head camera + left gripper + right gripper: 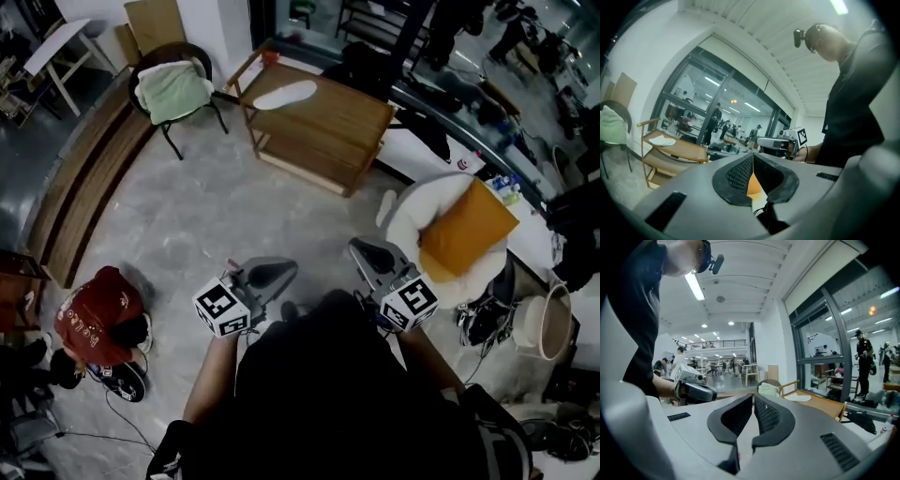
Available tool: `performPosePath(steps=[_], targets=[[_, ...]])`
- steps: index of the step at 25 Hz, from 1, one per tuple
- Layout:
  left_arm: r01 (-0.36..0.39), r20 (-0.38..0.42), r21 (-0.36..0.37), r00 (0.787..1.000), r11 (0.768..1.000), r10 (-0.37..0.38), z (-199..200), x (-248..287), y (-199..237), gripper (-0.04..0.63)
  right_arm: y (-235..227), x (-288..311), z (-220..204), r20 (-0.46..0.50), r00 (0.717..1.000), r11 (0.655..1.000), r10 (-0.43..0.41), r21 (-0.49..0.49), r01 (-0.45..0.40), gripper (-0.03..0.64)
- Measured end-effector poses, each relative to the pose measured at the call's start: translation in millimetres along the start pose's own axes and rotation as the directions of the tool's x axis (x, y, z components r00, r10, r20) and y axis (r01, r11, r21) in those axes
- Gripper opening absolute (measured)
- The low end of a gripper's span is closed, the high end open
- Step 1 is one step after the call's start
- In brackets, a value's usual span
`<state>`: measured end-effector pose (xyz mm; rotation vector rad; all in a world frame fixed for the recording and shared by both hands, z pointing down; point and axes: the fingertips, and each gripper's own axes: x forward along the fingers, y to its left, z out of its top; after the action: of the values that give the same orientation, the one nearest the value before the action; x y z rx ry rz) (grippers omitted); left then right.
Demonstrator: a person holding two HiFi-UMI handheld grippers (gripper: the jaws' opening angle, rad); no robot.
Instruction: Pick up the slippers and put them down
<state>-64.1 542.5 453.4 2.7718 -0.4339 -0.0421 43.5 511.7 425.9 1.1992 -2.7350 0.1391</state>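
Left tongs (pixel 281 273), right tongs (pixel 360 249): together, empty.
Spread them before reaching the white slipper (pixel 286 94) on the desk (pixel 330 120), upper centre.

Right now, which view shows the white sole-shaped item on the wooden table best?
The head view: it looks down on the white item, showing its whole sole-shaped outline on the wooden table. The left gripper view and right gripper view each catch it nearly edge-on, as a small, flat sliver far off on the tabletop.
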Motion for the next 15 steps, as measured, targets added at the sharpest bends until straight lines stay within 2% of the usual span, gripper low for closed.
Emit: performPosePath(steps=[3, 8, 12, 15], targets=[[0.031, 0.031, -0.033, 0.999, 0.999, -0.030, 2.6, -11.2, -9.8, 0.012, -1.6, -15.2, -1.7, -0.019, 0.999, 0.999, -0.049, 0.014, 0.049, 0.026], [0.076, 0.089, -0.046, 0.993, 0.996, -0.072, 9.0, -14.5, -10.3, 0.012, -4.8, -14.3, -5.0, -0.025, 0.998, 0.998, -0.053, 0.023, 0.054, 0.026], [0.065, 0.052, -0.018, 0.997, 0.998, -0.064, 13.5, -6.7, 8.7, 0.012, -17.2, 2.5, -4.2, -0.020, 0.999, 0.998, -0.035, 0.051, 0.036, 0.026], [0.045, 0.053, -0.038, 0.998, 0.998, -0.043, 18.7, 1.8, 29.9, 0.012, -32.5, 16.1, -8.7, -0.028, 1.000, 0.998, -0.011, 0.055, 0.012, 0.026]])
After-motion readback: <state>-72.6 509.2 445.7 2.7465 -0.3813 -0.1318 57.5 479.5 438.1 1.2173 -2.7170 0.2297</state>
